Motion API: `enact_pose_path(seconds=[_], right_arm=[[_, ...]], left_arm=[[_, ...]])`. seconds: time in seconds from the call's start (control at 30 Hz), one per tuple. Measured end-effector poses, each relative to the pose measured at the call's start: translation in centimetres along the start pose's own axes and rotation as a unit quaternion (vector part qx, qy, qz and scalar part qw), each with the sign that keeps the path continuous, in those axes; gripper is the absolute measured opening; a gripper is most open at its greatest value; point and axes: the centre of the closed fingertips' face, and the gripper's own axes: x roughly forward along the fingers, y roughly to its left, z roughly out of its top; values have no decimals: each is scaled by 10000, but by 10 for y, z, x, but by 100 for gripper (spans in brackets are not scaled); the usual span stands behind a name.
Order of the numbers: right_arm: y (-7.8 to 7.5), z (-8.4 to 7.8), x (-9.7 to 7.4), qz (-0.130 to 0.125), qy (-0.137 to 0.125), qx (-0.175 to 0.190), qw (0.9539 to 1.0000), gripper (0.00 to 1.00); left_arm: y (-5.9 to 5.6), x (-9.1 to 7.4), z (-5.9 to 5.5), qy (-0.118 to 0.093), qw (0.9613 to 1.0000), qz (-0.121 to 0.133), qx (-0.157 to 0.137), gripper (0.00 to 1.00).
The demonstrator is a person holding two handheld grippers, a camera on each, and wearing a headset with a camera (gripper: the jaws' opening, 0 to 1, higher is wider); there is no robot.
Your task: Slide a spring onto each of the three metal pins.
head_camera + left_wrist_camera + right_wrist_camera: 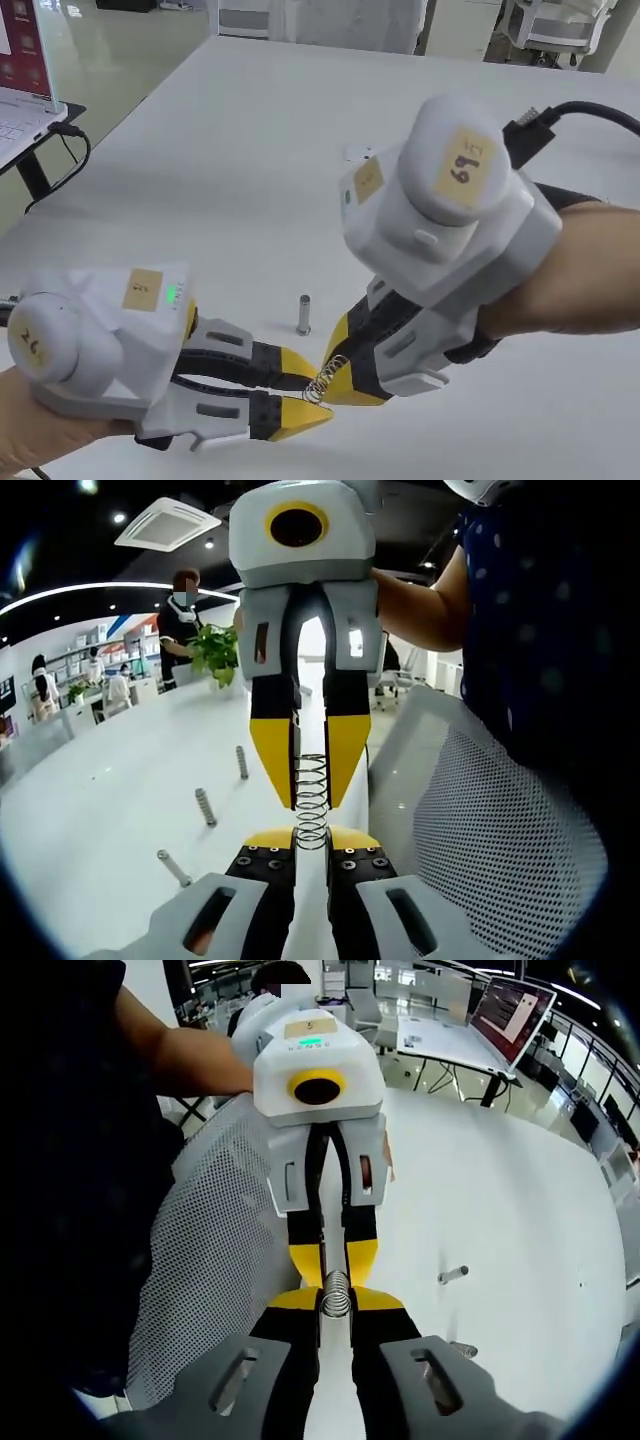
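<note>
A short coil spring (326, 380) is stretched between my two grippers just above the white table (220, 170). My left gripper (322, 396) comes in from the lower left, and my right gripper (338, 380) meets it tip to tip from the right. In the left gripper view the spring (312, 780) runs from my left gripper (312, 838) up between the right gripper's yellow fingers (272, 755). In the right gripper view it (337, 1295) appears end-on in my right gripper (337, 1302). One metal pin (303, 313) stands just behind the tips. Three pins (241, 762) (205, 806) (172, 868) stand in a row; the middle one looks coiled.
A laptop (25, 60) with a black cable (70, 140) sits on a side stand at the far left. A mesh chair back (480, 810) is close on the person's side. A small pale item (357, 153) lies mid-table. People stand in the far room (180, 620).
</note>
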Motion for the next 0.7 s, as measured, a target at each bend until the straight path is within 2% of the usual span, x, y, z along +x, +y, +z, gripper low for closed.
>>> enact_pose_path(seconds=[0.37, 0.7], right_arm=[[-3, 0, 0, 12, 137, -84, 9999, 8], [-6, -2, -1, -19, 220, -104, 9997, 8]], left_arm=[[2, 0, 0, -19, 10000, 40, -37, 3], [7, -6, -5, -12, 9997, 163, -185, 17]])
